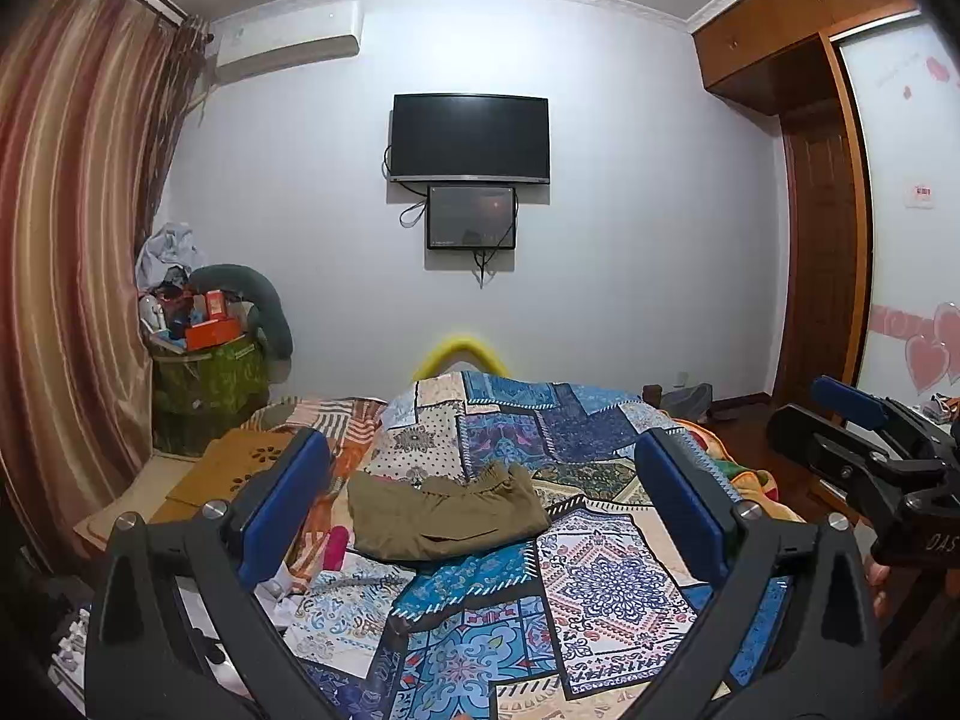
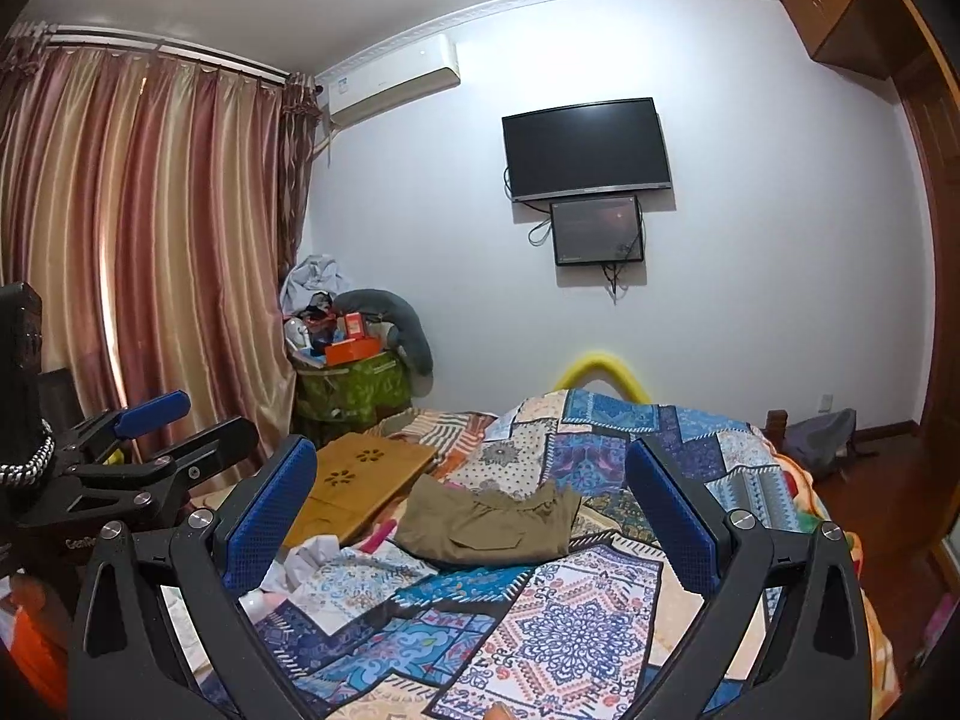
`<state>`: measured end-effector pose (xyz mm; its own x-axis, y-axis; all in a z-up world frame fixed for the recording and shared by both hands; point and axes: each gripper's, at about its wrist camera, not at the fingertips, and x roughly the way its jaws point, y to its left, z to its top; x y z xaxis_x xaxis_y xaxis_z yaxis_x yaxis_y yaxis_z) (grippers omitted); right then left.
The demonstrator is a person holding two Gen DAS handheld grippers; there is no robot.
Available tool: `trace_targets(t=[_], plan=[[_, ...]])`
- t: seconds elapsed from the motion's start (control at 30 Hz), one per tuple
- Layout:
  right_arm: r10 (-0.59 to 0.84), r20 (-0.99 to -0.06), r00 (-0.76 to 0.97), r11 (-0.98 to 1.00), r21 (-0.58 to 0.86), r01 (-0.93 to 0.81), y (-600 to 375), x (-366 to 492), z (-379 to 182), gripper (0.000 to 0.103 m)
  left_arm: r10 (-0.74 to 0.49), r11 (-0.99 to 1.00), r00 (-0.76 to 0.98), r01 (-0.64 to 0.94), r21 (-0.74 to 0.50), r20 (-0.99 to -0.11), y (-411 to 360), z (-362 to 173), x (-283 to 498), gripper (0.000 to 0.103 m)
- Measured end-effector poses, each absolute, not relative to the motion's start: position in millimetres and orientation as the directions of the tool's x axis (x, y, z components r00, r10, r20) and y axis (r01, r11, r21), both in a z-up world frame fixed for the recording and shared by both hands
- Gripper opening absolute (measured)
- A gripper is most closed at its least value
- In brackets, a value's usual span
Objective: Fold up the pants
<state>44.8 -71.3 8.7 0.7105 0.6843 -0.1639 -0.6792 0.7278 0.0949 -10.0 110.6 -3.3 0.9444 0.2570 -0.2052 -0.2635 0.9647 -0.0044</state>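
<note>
Olive-brown pants lie folded in a compact bundle on the patterned bedspread, also seen in the right wrist view. My left gripper is open and empty, held above the bed short of the pants. My right gripper is open and empty, also back from the pants. The right gripper shows at the right edge of the left wrist view. The left gripper shows at the left of the right wrist view.
A wooden lap desk lies on the bed left of the pants. White crumpled cloth and a pink item lie nearby. A cluttered green bin stands by the striped curtain. Wardrobe at right.
</note>
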Motion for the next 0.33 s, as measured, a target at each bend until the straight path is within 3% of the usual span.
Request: trace_targets(t=[0.33], plan=[[0.685,-0.183,0.705,0.727,0.113,-0.677,-70.1,51.3,2.7,0.102,0.260,0.963,0.938,-0.269,-0.005,-0.230,116.7,-7.9,1.2,0.103]])
